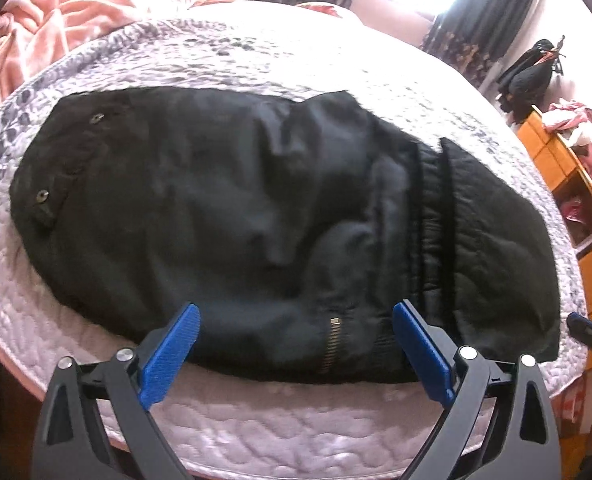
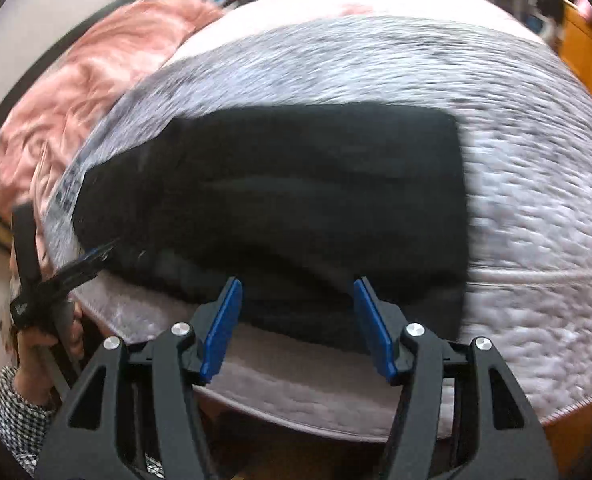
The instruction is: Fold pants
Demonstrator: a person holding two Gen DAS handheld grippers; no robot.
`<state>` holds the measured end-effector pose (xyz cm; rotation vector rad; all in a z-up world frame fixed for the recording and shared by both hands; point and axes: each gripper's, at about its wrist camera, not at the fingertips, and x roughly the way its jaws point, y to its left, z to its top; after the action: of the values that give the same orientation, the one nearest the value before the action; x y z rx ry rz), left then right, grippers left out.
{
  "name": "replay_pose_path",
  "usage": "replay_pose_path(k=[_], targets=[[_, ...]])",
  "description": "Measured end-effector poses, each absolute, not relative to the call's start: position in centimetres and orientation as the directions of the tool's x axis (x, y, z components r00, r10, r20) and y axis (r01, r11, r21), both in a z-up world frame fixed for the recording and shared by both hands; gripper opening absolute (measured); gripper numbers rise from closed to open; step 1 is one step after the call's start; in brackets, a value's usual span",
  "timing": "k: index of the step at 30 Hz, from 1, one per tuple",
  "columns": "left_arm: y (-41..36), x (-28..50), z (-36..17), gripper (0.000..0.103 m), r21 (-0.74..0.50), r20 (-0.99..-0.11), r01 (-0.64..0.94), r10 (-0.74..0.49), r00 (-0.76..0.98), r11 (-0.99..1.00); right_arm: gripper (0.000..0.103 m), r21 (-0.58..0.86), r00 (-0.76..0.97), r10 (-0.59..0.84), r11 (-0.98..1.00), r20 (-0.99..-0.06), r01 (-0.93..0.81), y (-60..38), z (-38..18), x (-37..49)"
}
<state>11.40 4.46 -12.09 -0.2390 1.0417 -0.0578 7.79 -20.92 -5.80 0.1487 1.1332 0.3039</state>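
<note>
Ahead of both spread claws, folded black fabric pants (image 1: 256,216) lie on the pale quilted bed (image 1: 256,436).
Left claw (image 1: 296,344) and right claw (image 2: 298,320), both empty, should probably pinch the near hem evenly before folding.

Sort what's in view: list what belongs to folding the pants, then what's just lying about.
Job:
- black folded fabric pants
- open blue-padded left gripper
- open blue-padded right gripper
- pale quilted bedspread

Lying about:
- crumpled pink fleece blanket
- orange wooden shelf unit
</note>
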Motion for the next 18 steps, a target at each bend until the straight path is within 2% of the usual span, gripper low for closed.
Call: replay_pose_path(k=[4, 10, 14, 18], targets=[[5.1, 11.4, -13.0, 0.097, -0.209, -0.863, -0.077, -0.147, 0.483, 0.975, 0.057, 0.273, 0.329, 0.326, 0.941, -0.886, -0.2, -15.8, -7.9, 9.3], [4.7, 11.9, -15.2, 0.098, -0.173, -0.888, -0.049, -0.134, 0.441, 0.984, 0.058, 0.08, 0.304, 0.149, 0.97, -0.941, -0.23, -12.4, -10.6, 10.0], [5.9, 11.4, -14.0, 0.097, -0.259, -0.868, -0.07, -0.2, 0.454, 0.963, 0.058, 0.177, 0.303, 0.241, 0.958, -0.922, -0.224, -12.7, -9.0, 9.6], [7.0, 11.0, -13.5, 0.097, -0.284, -0.856, -0.089, -0.21, 0.473, 0.955, 0.059, 0.222, 0.321, 0.294, 0.945, -0.9, -0.241, -12.0, -8.0, 9.7]])
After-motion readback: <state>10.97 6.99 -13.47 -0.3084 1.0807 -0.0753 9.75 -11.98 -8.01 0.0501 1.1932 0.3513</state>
